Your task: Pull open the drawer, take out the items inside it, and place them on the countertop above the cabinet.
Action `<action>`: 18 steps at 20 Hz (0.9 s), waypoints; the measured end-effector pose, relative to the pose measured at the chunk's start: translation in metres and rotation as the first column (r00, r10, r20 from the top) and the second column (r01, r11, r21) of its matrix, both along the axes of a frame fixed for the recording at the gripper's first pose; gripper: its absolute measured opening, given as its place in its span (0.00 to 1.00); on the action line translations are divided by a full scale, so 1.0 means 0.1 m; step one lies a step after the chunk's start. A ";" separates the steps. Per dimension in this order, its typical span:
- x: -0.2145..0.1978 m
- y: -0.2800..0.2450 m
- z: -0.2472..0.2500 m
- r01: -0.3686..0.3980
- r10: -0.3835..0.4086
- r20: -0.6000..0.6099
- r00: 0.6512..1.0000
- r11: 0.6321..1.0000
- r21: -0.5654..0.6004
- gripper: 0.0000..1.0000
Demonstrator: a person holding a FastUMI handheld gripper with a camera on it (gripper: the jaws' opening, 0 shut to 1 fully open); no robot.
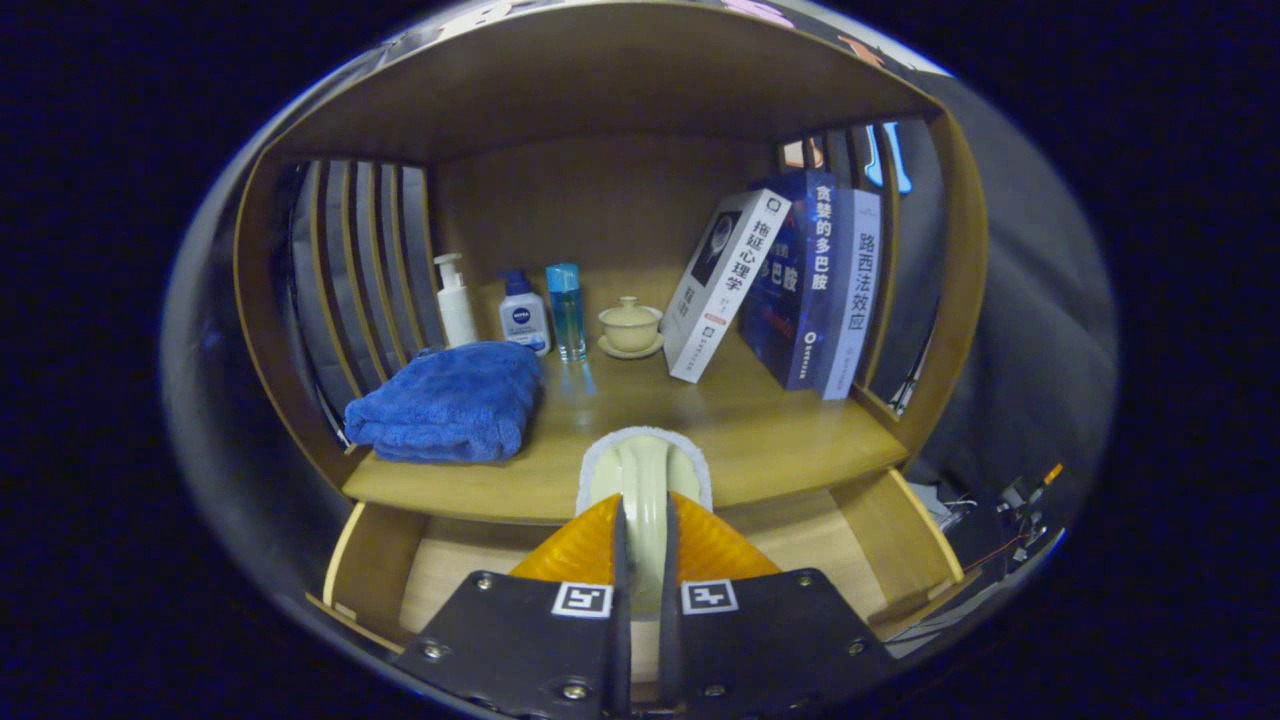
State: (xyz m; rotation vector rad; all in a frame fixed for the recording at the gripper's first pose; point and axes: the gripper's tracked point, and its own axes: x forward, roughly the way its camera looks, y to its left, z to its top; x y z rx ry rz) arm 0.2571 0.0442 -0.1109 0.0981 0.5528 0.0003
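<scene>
My gripper is shut on the cream handle of a brush-like item with a white fluffy rim. I hold the item over the front edge of the wooden countertop; its head reaches onto the countertop just beyond my fingertips. Below my fingers the wooden drawer stands pulled open. My fingers and the held item hide most of its floor, and the bare parts of the floor on either side show only wood.
A folded blue towel lies on the countertop's left. Behind it stand a white pump bottle, a small lotion bottle, a blue bottle and a lidded cup on a saucer. Books lean at the right.
</scene>
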 end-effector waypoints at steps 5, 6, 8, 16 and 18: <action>0.28 0.02 -0.19 -0.023 0.023 -0.056 0.998 1.000 0.000 0.11; 0.32 0.03 -0.16 -0.024 0.024 -0.041 0.999 1.000 0.009 0.11; 0.43 -0.02 -0.14 -0.007 0.008 -0.029 1.000 0.999 0.034 0.11; 0.67 0.03 -0.15 -0.025 0.029 -0.024 0.999 0.992 0.127 0.11; 0.78 0.03 -0.16 -0.022 0.023 -0.002 1.000 0.991 0.133 0.11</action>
